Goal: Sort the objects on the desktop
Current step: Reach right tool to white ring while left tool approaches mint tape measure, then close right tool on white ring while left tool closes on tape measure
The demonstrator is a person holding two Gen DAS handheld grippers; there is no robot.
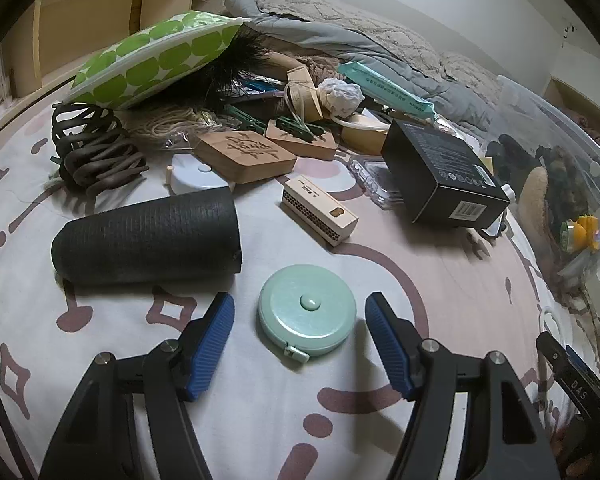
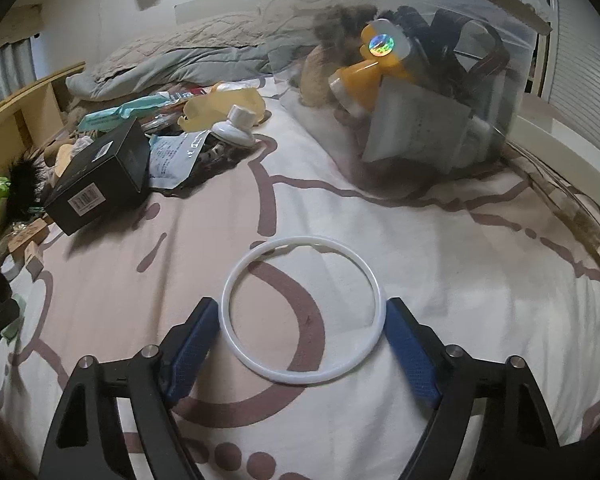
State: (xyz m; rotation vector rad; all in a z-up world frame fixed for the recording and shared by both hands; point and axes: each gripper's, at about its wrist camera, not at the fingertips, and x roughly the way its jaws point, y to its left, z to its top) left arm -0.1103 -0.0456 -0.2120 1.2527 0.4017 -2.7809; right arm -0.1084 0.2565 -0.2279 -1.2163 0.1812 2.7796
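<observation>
Meanwhile, left gripper (image 1: 300,308) wide around mint tape measure (image 1: 307,310), right gripper (image 2: 300,316) unclenched astride white ring (image 2: 236,280), bare bedsheet (image 2: 460,280) beyond.

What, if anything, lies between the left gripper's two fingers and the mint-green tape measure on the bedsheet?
Nothing visible. The mint-green tape measure lies flat on the patterned sheet, in the open gap of the left gripper, with bare sheet on both sides between it and each blue pad. The black textured roll lies further off to the left, clear of the fingers.

The left gripper (image 1: 300,312) straddles a mint tape measure (image 1: 307,310) (pads apart from it). A black roll (image 1: 148,236) lies nearby.
</observation>
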